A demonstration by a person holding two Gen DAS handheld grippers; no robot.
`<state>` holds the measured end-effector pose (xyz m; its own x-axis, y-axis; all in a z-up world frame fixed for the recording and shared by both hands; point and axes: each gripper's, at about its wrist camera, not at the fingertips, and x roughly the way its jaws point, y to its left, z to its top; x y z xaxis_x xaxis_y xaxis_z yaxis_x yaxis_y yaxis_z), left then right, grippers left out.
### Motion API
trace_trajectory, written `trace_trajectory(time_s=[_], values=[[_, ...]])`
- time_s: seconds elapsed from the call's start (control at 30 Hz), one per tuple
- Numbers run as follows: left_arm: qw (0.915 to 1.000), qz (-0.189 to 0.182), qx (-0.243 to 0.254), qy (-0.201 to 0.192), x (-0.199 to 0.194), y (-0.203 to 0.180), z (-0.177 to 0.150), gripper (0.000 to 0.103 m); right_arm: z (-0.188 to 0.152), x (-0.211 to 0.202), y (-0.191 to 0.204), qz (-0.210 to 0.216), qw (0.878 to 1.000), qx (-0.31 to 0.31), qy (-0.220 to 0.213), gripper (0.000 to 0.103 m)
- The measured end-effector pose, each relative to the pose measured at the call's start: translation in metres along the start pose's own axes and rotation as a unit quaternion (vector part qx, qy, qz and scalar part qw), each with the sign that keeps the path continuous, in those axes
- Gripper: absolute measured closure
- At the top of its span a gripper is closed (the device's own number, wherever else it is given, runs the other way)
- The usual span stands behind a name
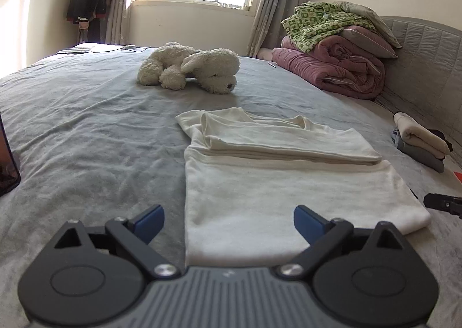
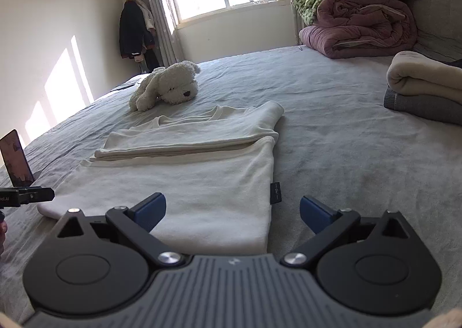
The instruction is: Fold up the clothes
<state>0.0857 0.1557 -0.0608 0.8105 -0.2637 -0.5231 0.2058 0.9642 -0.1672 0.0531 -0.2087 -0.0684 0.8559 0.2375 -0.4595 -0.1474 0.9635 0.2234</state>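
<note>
So we had the cream shirt (image 1: 288, 183) lying flat on the grey bedsheet (image 1: 86, 131), sleeves and top part already folded over so it made a neat rectangle with a doubled band across the far end. Our left gripper (image 1: 229, 222) sat at the near hem with its jaws spread wide, nothing pinched between the blue pads (image 1: 150, 219), just cloth lying underneath. The right gripper (image 2: 232, 214) was the same deal, jaws wide apart and empty, hovering over the shirt's near right corner, by the little dark tag (image 2: 276, 192). Further up the bed there was a white plush dog (image 1: 190, 67), and a pile of pink and green quilts (image 1: 337, 51) against the headboard. A small stack of folded clothes (image 2: 427, 88) sat off to the right, well apart from the shirt.
</note>
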Motion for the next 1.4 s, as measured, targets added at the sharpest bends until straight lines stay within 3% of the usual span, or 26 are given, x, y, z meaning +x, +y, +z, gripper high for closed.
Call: trace_trajectory(time_s=[0.1, 0.27, 0.4, 0.5, 0.6, 0.7, 1.4], values=[[0.9999, 0.0, -0.014, -0.01, 0.002, -0.007, 0.002, 0.001, 0.001, 0.004, 0.013, 0.014, 1.0, -0.009, 0.006, 0.0], [0.9999, -0.01, 0.005, 0.006, 0.012, -0.027, 0.0, 0.001, 0.0, 0.013, 0.031, 0.029, 0.999, -0.022, 0.02, 0.0], [0.9985, -0.015, 0.041, 0.035, 0.023, -0.043, -0.006, 0.001, -0.003, 0.026, 0.043, 0.025, 0.998, -0.029, 0.042, 0.0], [0.9939, 0.004, 0.094, 0.058, 0.033, -0.054, -0.016, 0.0, -0.008, 0.037, 0.048, 0.011, 0.997, -0.043, 0.066, 0.0], [0.9916, 0.013, 0.118, 0.051, 0.034, -0.057, -0.022, 0.0, -0.018, 0.045, 0.057, -0.013, 0.993, -0.091, 0.077, 0.0], [0.9922, 0.01, 0.116, 0.043, 0.032, -0.055, -0.025, 0.0, -0.024, 0.043, 0.062, -0.025, 0.991, -0.116, 0.067, 0.0], [0.9925, 0.006, 0.114, 0.043, 0.035, -0.055, -0.025, 0.0, -0.023, 0.049, 0.061, -0.021, 0.991, -0.115, 0.069, 0.0]])
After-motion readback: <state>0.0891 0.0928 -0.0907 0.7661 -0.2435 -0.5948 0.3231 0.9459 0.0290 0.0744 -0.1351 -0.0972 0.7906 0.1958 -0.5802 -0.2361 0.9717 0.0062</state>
